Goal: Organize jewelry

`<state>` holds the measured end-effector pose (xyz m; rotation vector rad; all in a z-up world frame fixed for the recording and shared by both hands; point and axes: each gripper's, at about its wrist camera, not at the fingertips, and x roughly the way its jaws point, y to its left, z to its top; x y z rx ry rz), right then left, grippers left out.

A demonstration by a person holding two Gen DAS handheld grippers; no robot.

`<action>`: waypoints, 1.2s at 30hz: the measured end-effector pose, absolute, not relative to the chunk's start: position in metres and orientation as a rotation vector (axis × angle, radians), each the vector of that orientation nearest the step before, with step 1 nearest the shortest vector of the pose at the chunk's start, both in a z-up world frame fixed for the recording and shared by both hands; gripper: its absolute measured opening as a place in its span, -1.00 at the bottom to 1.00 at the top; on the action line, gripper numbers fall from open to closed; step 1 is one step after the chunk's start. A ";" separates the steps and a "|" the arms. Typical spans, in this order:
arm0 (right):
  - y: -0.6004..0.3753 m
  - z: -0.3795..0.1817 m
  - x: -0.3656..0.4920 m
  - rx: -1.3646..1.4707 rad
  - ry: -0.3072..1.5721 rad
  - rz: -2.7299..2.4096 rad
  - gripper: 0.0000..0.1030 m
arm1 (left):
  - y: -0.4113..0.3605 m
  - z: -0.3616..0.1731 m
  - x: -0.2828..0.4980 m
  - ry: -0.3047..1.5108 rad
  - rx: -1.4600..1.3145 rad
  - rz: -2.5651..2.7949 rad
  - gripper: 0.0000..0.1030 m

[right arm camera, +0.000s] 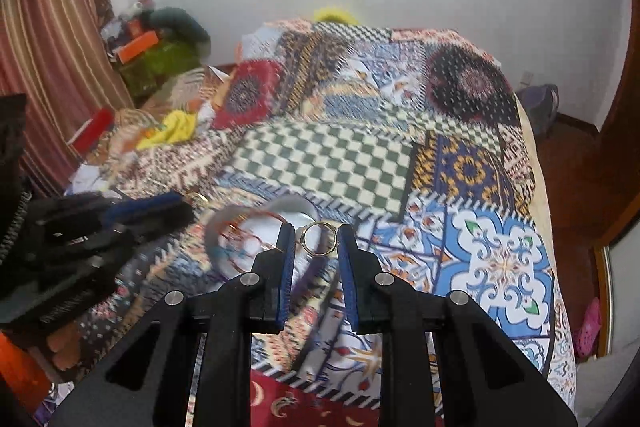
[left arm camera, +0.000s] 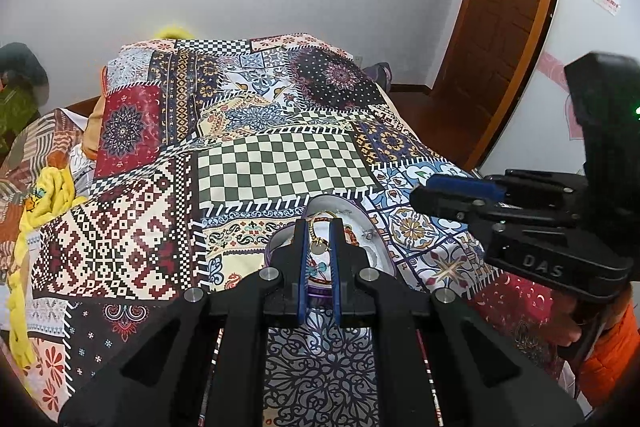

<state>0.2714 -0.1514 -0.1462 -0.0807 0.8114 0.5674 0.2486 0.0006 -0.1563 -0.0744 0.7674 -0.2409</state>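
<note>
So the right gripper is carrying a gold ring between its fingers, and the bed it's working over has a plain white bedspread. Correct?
Not quite. The bedspread is not plain white: it is a multicolored patchwork print with checkerboard and floral panels, as the right wrist view shows. The rest stands: the gold ring sits between the fingers of the right gripper.

The jewelry dish point(left arm camera: 376, 251) sits on the bedspread point(left arm camera: 280, 163), left tongs point(left arm camera: 319, 227) over it, right tongs point(left arm camera: 440, 193) beside.
</note>
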 end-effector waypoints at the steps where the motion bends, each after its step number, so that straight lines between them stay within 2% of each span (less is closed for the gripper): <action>1: -0.149 -0.146 0.271 -0.081 0.808 0.574 -0.62 | 0.001 -0.157 0.249 0.770 -0.074 -0.242 -0.85; 18: -0.122 -0.183 0.300 -0.096 0.928 0.604 -0.62 | 0.002 -0.183 0.261 0.838 -0.071 -0.265 -0.85; 36: -0.118 -0.176 0.293 -0.134 0.916 0.618 -0.60 | 0.014 -0.176 0.257 0.842 -0.117 -0.268 -0.84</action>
